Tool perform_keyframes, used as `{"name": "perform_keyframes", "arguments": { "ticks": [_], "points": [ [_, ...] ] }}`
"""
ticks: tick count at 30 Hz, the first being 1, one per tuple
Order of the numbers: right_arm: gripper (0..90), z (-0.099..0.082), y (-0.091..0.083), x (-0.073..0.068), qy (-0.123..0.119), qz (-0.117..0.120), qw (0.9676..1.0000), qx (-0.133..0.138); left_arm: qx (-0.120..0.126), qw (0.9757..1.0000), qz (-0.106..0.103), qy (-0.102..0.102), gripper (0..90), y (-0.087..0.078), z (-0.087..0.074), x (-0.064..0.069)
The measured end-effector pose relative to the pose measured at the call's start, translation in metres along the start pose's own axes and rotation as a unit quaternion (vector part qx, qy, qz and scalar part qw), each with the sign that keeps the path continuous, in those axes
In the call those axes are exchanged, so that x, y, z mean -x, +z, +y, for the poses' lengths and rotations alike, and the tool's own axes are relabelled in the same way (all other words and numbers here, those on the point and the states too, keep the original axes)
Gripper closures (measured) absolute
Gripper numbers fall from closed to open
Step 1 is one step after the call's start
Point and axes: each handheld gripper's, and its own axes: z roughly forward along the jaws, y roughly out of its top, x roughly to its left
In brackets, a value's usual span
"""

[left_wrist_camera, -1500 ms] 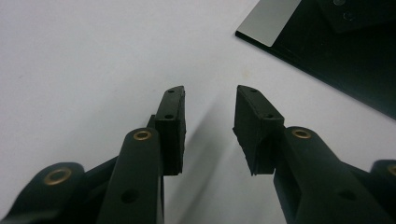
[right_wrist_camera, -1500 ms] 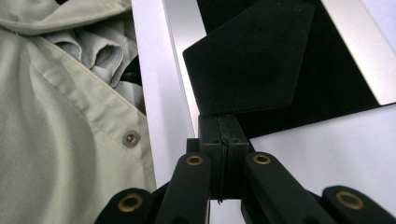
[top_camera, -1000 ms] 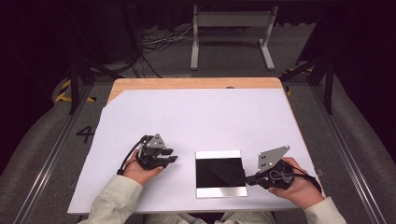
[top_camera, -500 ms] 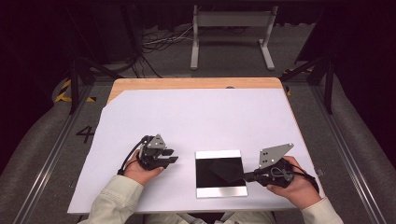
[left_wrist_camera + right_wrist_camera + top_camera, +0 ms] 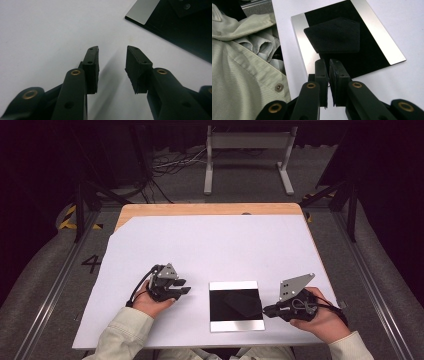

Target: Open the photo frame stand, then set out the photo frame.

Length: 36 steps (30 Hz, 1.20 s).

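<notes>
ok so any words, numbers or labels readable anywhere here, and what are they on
"4": a dark numeral marked on the grey floor, left of the table, seen in the high view.
The black and silver plate carries no readable text in any view.
The left hand-held gripper and the right hand-held gripper show no readable label or brand.
The yellow and black stripes on the floor are a pattern, not text.

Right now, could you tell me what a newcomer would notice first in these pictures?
The black plate with silver edges stands out, lying on the white table at its near edge between the two hands. The right gripper points at its right side, jaws nearly together with nothing between them; the left gripper rests open beside it.
</notes>
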Motion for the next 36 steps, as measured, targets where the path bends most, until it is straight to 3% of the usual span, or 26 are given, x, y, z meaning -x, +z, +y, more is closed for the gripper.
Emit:
{"name": "perform_keyframes", "arguments": {
  "ticks": [19, 27, 36],
  "points": [
    [67.1, 0.003, -0.019, 0.006, 0.028, -0.026, 0.9986, 0.037, -0.004, 1.0, 0.0, 0.0, 63.3, 0.001, 0.0, 0.001],
    [53.3, 0.005, -0.022, 0.013, 0.072, -0.054, 0.9933, 0.072, -0.003, 1.0, 0.002, 0.002, 63.2, 0.0, 0.0, 0.001],
    [46.5, 0.007, -0.023, 0.017, 0.11, -0.049, 0.9872, 0.105, -0.004, 1.0, 0.001, 0.001, 62.9, 0.001, 0.0, 0.001]
  ]
}}
